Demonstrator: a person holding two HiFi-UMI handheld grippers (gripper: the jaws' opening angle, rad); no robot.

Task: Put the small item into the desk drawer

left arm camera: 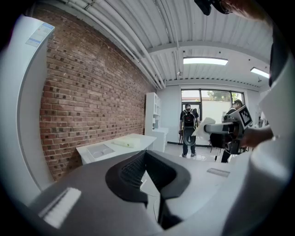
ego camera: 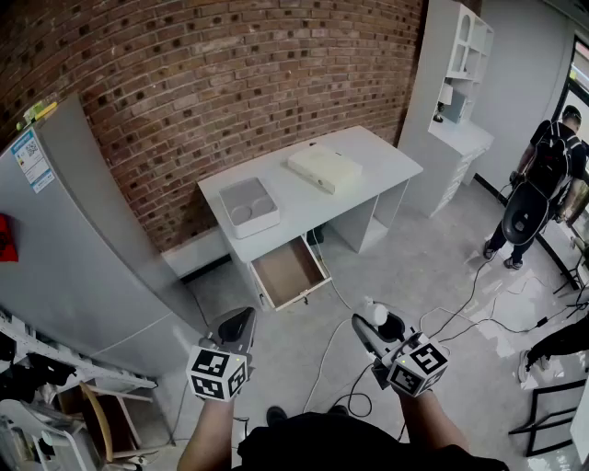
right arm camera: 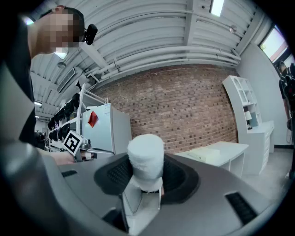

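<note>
Pinched upright in right gripper (ego camera: 373, 324) jaws: roll (right arm camera: 145, 156), well apart from open drawer (ego camera: 287, 269). Left gripper (ego camera: 241, 322) jaws closed, empty. May slip from soft grip; may trip on floor cables (ego camera: 318, 364).

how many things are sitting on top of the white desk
2: a grey tray at the desk end above the open drawer, and a flat cream box toward the other end. Nothing looks hidden.

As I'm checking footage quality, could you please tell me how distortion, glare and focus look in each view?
Head view: the brick wall bows, wide-angle; glossy floor glares at right. Left gripper view: fisheye, dark corners, window blown out. Right gripper view: same fisheye; the white roll is sharp, ceiling lamp bright.
</note>
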